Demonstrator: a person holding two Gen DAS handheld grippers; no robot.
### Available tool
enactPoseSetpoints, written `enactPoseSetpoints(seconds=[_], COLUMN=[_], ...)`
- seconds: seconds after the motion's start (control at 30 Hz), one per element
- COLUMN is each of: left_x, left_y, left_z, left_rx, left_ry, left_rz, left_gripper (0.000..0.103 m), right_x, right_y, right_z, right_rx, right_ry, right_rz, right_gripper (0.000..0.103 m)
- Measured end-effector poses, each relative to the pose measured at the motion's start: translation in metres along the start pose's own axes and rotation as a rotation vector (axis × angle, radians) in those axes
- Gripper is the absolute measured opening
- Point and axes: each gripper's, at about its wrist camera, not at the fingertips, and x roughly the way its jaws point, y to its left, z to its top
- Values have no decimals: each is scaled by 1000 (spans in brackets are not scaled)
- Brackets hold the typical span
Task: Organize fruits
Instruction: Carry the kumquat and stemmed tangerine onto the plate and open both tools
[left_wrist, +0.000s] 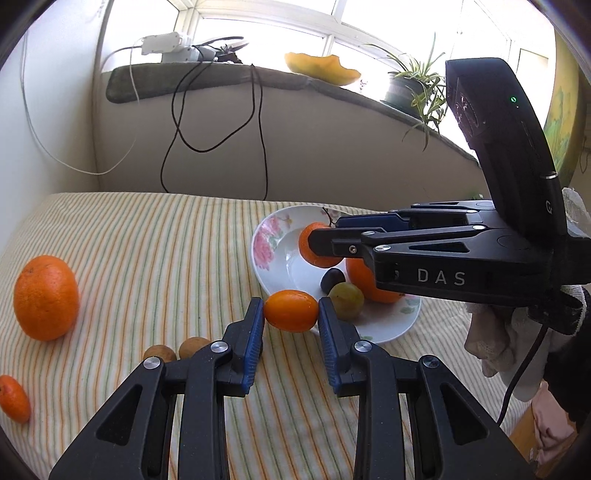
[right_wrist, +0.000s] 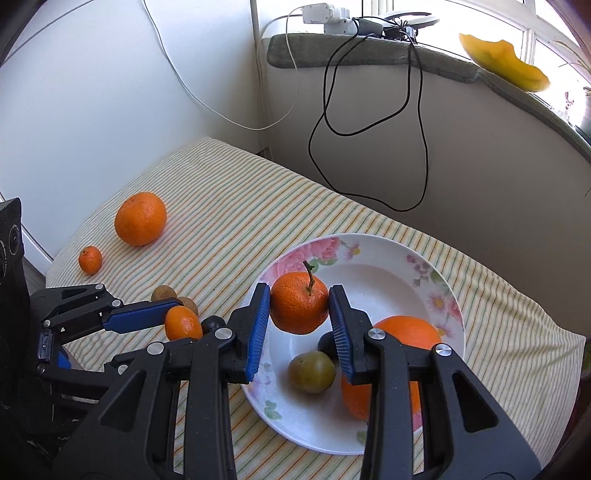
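Observation:
My left gripper (left_wrist: 291, 314) is shut on a small oval kumquat (left_wrist: 291, 311), held just off the near rim of the floral plate (left_wrist: 273, 266). My right gripper (right_wrist: 299, 314) is shut on a stemmed tangerine (right_wrist: 298, 307) and hangs above the plate (right_wrist: 388, 280). In the plate lie a large orange (right_wrist: 406, 332), a green plum (right_wrist: 312, 372) and a dark plum (left_wrist: 332, 279). On the striped cloth to the left sit a big orange (left_wrist: 46, 297), a small mandarin (left_wrist: 14, 398) and two brown longans (left_wrist: 192, 347).
The striped cloth (left_wrist: 147, 251) covers the table, which meets a white wall at the back and left. Black and white cables (left_wrist: 258, 129) hang from the windowsill above. A gloved hand (left_wrist: 498, 332) holds the right gripper. Another dark fruit (right_wrist: 212, 324) lies beside the plate.

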Motion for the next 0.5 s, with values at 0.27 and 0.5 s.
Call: enactPoseSetpoints(seconds=[0.27,0.5], left_x=[16,27], left_y=[-10,-12], left_z=[4,6], left_rx=[10,3], left_ry=[14,28], left_rz=[-12,-25], left_gripper=[28,28], right_x=[11,18], right_y=[-15,-16], right_z=[-2,0], right_rx=[35,27], right_ry=[26,38], right_rz=[7,15], right_gripper=[34,34])
